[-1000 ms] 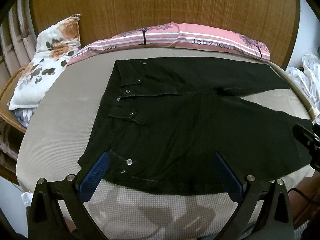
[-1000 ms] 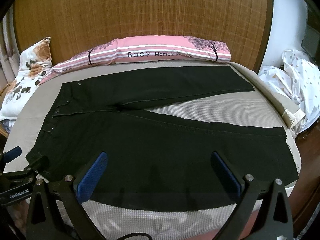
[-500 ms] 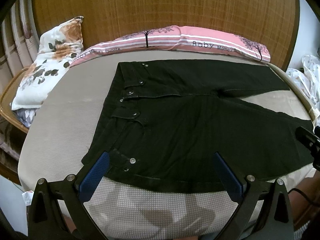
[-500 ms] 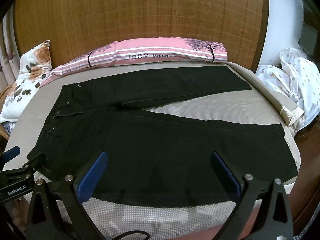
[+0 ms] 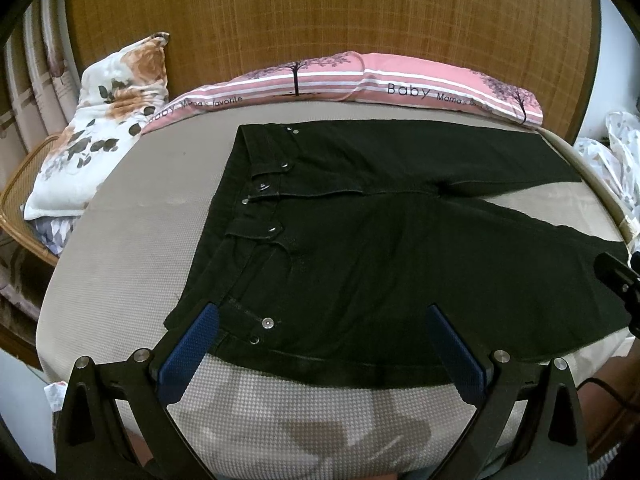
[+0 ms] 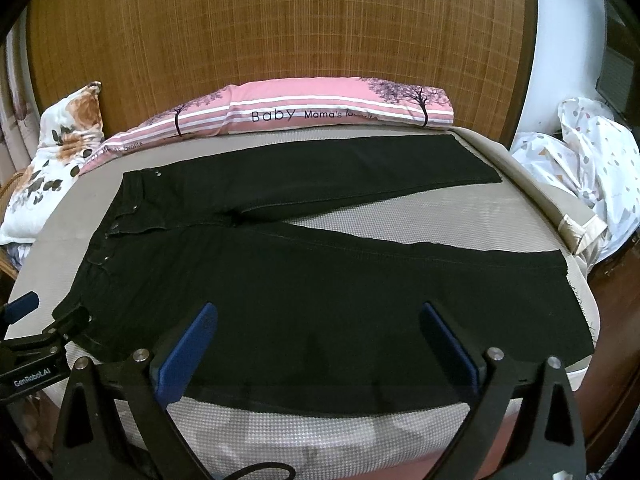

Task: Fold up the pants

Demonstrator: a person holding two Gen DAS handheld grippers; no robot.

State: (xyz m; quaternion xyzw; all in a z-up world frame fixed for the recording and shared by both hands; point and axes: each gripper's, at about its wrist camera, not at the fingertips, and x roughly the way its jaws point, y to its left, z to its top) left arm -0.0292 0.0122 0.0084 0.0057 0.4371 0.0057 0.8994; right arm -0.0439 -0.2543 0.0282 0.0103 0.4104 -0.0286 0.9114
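Note:
Black pants lie flat on a beige mattress, waistband with metal snaps at the left, legs spread in a V toward the right. My left gripper hovers open over the near waist corner, its blue pads wide apart and holding nothing. Open too, my right gripper hangs above the near leg around its middle, with nothing between the pads. The left gripper also shows at the left edge of the right wrist view, and the right one at the right edge of the left wrist view.
A pink striped bolster lies along the far side against a woven wooden headboard. A floral pillow rests at the far left. Spotted white bedding is bunched off the right edge. The mattress front edge is close below the grippers.
Both grippers have risen or drawn back slightly, so the pants sit a little lower in each view. The pants have not moved.

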